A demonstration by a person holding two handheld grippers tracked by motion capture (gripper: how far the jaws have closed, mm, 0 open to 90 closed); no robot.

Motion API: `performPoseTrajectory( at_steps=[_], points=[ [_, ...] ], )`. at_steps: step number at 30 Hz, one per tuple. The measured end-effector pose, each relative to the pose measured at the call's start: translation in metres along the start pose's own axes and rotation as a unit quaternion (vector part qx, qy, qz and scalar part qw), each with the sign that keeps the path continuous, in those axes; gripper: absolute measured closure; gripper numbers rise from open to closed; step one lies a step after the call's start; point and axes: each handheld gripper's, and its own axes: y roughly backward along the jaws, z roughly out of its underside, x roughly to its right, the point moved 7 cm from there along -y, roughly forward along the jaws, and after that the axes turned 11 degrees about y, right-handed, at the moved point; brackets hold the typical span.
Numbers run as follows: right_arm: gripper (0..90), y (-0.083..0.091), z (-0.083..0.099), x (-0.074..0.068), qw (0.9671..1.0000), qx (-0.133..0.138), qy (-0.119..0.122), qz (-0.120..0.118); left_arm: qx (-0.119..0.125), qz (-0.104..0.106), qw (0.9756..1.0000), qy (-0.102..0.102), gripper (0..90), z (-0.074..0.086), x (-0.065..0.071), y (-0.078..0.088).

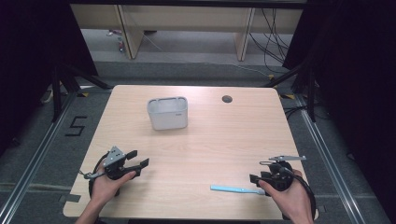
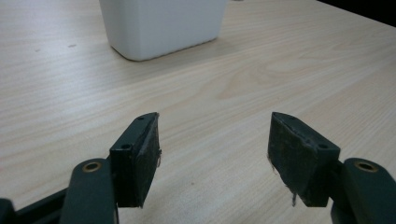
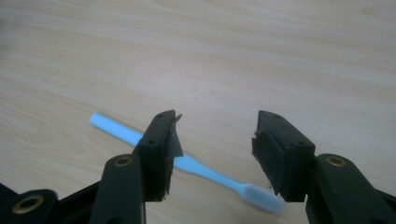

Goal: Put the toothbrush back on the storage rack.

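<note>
High view: wooden table (image 1: 196, 154) seen from above, person's forearms entering from the bottom edge. Left gripper (image 1: 138, 158) held low near the table's near left corner, jaws spread, nothing between them. Right gripper (image 1: 256, 178) held near the near right corner, jaws likewise apart, pointing toward the left of the picture. Light blue toothbrush (image 1: 236, 189) lying flat on the wood, just beside the right gripper, brush end nearest the jaws and handle stretching away to the left. White container (image 1: 167, 113) standing upright toward the far side of the table, left of centre, well apart from both grippers and from the toothbrush. Small dark round hole (image 1: 227, 99) in the tabletop to the right of the container.

Left gripper view: two black jaws spread wide over bare wood grain, pads clear of everything; white container (image 2: 161, 25) ahead on the table, lower part in frame (top cut off by the picture's edge).

Right gripper view: jaws apart, hanging above the toothbrush (image 3: 196, 168), which runs slantwise beneath them; handle end at upper left, pale bristle head at lower right, close under the right-hand jaw. Middle of the handle hidden behind the left-hand jaw. Pads not pressing on the brush; whether a jaw tip grazes it, impossible to tell.
</note>
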Motion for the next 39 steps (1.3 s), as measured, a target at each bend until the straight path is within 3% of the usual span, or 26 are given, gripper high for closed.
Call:
performPoseTrajectory(
  at_steps=[5, 6, 7, 8, 11, 12, 14, 15, 17, 18, 19, 20, 22, 23, 25, 26, 27, 28, 29, 30, 32, 33, 35, 36, 37, 39],
  points=[
    [49.8, -0.006, -0.003, -0.012, 0.9976, -0.038, -0.057, 0.003, 0.0, -0.003, 1.0, -0.005, 32.8, 0.001, 0.001, -0.001],
    [50.3, -0.006, -0.004, -0.015, 0.9928, -0.068, -0.094, 0.031, 0.0, -0.003, 1.0, -0.007, 32.7, 0.001, 0.001, -0.001],
    [50.5, -0.006, -0.005, -0.022, 0.9895, -0.073, -0.123, 0.019, 0.0, -0.004, 0.9999, -0.01, 32.8, 0.001, 0.002, -0.001],
    [50.4, -0.007, -0.004, -0.02, 0.9914, -0.077, -0.104, 0.016, 0.0, -0.004, 0.9999, -0.011, 32.8, 0.001, 0.002, -0.001],
    [48.7, -0.011, -0.002, -0.022, 0.9855, -0.112, -0.125, 0.023, -0.003, -0.009, 0.9999, -0.013, 32.7, 0.001, 0.002, -0.001],
    [48.6, -0.013, -0.003, -0.027, 0.9787, -0.128, -0.159, 0.025, -0.003, -0.01, 0.9998, -0.014, 32.7, 0.001, 0.002, -0.001],
    [48.2, -0.018, -0.004, -0.027, 0.9731, -0.147, -0.174, 0.033, -0.004, -0.01, 0.9998, -0.016, 32.7, 0.002, 0.002, -0.001],
    [48.6, -0.02, -0.006, -0.034, 0.966, -0.154, -0.205, 0.028, -0.005, -0.011, 0.9998, -0.017, 32.7, 0.002, 0.002, -0.001],
    [48.5, -0.024, -0.006, -0.033, 0.9622, -0.175, -0.205, 0.041, -0.005, -0.012, 0.9997, -0.018, 32.7, 0.002, 0.003, -0.001],
    [48.5, -0.027, -0.007, -0.039, 0.9536, -0.188, -0.231, 0.042, -0.006, -0.012, 0.9997, -0.019, 32.7, 0.002, 0.003, -0.001],
    [48.3, -0.028, -0.007, -0.039, 0.9519, -0.196, -0.231, 0.043, -0.006, -0.012, 0.9997, -0.019, 32.7, 0.002, 0.003, -0.001],
    [48.0, -0.032, -0.007, -0.044, 0.9413, -0.213, -0.258, 0.048, -0.006, -0.012, 0.9997, -0.019, 32.7, 0.002, 0.003, -0.001],
    [47.9, -0.036, -0.007, -0.045, 0.9385, -0.217, -0.264, 0.052, -0.006, -0.012, 0.9997, -0.019, 32.6, 0.002, 0.003, -0.001],
    [48.0, -0.041, -0.006, -0.048, 0.9258, -0.238, -0.286, 0.067, -0.006, -0.011, 0.9998, -0.018, 32.6, 0.002, 0.003, -0.001],
    [48.0, -0.045, -0.008, -0.052, 0.9151, -0.24, -0.316, 0.073, -0.006, -0.011, 0.9998, -0.018, 32.6, 0.002, 0.003, -0.001],
    [47.8, -0.049, -0.009, -0.053, 0.9117, -0.24, -0.325, 0.077, -0.006, -0.011, 0.9998, -0.018, 32.5, 0.002, 0.004, -0.001],
    [47.3, -0.049, -0.007, -0.051, 0.915, -0.245, -0.31, 0.08, -0.004, -0.007, 0.9998, -0.018, 32.5, 0.002, 0.004, -0.002],
    [46.6, -0.048, -0.005, -0.053, 0.9093, -0.266, -0.31, 0.078, -0.004, -0.007, 0.9998, -0.018, 32.5, 0.002, 0.004, -0.002],
    [46.6, -0.048, -0.005, -0.053, 0.9093, -0.266, -0.31, 0.078, -0.004, -0.007, 0.9998, -0.018, 32.5, 0.002, 0.004, -0.002],
    [46.1, -0.052, -0.007, -0.054, 0.9041, -0.264, -0.323, 0.094, -0.003, -0.009, 0.9998, -0.019, 32.5, 0.002, 0.004, -0.001],
    [45.4, -0.053, -0.005, -0.051, 0.9075, -0.269, -0.308, 0.095, -0.005, -0.01, 0.9997, -0.02, 32.4, 0.002, 0.004, -0.001],
    [44.5, -0.055, -0.007, -0.052, 0.9004, -0.27, -0.327, 0.099, -0.007, -0.009, 0.9997, -0.02, 32.4, 0.003, 0.005, -0.001],
    [44.3, -0.057, -0.008, -0.05, 0.8991, -0.267, -0.33, 0.105, -0.007, -0.009, 0.9997, -0.02, 32.3, 0.003, 0.005, -0.001],
    [44.1, -0.06, -0.012, -0.054, 0.8842, -0.264, -0.37, 0.109, -0.006, -0.008, 0.9998, -0.018, 32.3, 0.003, 0.005, -0.001],
    [44.0, -0.061, -0.012, -0.052, 0.8874, -0.263, -0.362, 0.112, -0.007, -0.008, 0.9997, -0.02, 32.2, 0.003, 0.005, 0.0],
    [43.5, -0.061, -0.011, -0.052, 0.8846, -0.264, -0.368, 0.113, -0.007, -0.008, 0.9998, -0.019, 32.2, 0.003, 0.005, 0.0]
  ],
)
